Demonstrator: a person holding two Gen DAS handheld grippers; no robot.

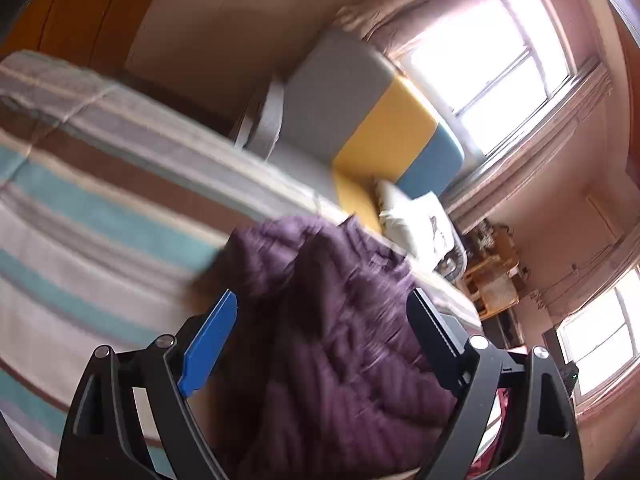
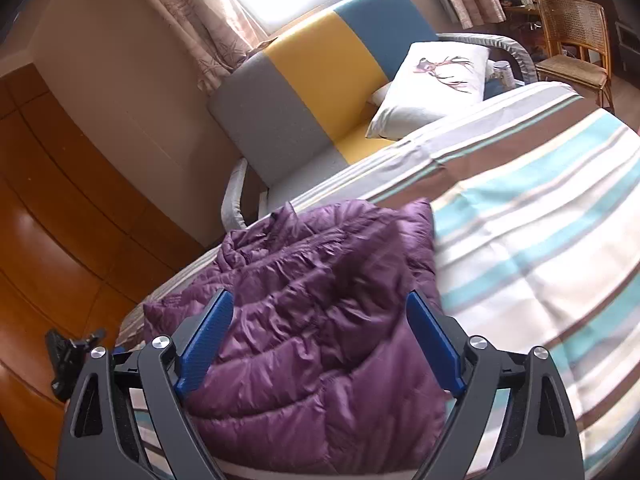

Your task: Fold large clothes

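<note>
Purple quilted jacket (image 2: 312, 320) bunched on striped bed (image 2: 540, 240), orientation unclear; both jaws spread, empty.

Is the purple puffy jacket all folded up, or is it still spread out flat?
Folded up. The purple jacket sits bunched in a thick, layered bundle on the striped bed cover, with no sleeves stretched out.

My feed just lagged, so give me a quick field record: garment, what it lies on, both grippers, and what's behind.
garment: purple puffer jacket, bunched up, partly folded
surface: striped bedspread
left gripper: open, jacket lies between the fingers, not clamped
right gripper: open, jacket lies between the fingers, not clamped
behind: sofa in grey, yellow and blue, with a white cushion
far right: wicker chair
</note>
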